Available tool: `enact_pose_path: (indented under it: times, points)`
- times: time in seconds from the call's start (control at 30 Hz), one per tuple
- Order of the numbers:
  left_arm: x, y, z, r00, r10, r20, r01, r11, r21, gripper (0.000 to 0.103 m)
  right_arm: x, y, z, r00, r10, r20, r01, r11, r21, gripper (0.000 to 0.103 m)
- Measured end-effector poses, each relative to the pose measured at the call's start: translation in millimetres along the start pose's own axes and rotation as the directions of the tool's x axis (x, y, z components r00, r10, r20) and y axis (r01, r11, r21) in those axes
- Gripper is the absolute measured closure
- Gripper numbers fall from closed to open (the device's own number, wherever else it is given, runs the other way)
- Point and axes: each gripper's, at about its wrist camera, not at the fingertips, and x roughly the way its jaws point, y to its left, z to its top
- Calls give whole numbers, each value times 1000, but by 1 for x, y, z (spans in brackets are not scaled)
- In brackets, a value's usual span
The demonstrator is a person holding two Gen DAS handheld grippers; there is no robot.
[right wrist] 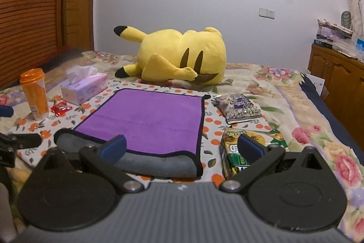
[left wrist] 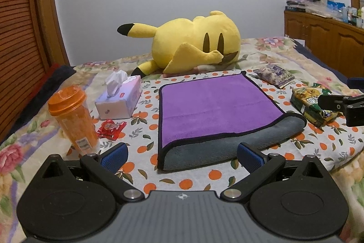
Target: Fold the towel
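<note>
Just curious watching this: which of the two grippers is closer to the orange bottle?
Left. The left gripper has the orange bottle just beyond its left finger. The right gripper hangs over the towel's other end, the bottle far off to its left.

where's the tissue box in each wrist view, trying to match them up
Left wrist: tissue box sits left of centre, just left of the purple towel, behind the orange bottle.
Right wrist: tissue box sits far left, beyond the towel's far left corner, right of the orange bottle.
Shared landmark: the yellow plush toy lying behind the towel in both.
</note>
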Motion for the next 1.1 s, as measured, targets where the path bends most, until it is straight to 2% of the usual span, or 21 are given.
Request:
enact_pose_path:
  times: [0.43, 0.63, 0.9, 0.93, 0.97, 1.0, 1.1]
  points:
    - [25, 17, 9, 1000, -21, -17, 20, 999, -43, 2, 25, 1, 2, 997, 51, -66, -52, 998, -22, 0]
    - [37, 26, 13, 998, -53, -28, 51, 997, -62, 9, 36, 0, 5, 994, 63, -85, -66, 997, -36, 0]
    - [55, 32, 13, 998, -44, -48, 42, 998, -46, 25, 52, -6, 7, 991, 74, -112, -78, 997, -28, 1]
    - [57, 32, 13, 998, -43, -56, 40, 998, -42, 26, 54, -7, 7, 991, 74, -114, -78, 997, -29, 4]
    - [60, 33, 13, 997, -45, -62, 42, 998, -39, 29, 56, -7, 7, 990, 75, -118, -79, 996, -28, 12]
    - [63, 34, 12, 997, -47, -67, 45, 998, -39, 30, 60, -8, 7, 989, 77, -127, -81, 996, -27, 15]
    - [70, 36, 12, 995, -55, -83, 52, 998, -36, 34, 68, -11, 6, 986, 73, -149, -77, 997, -24, 15]
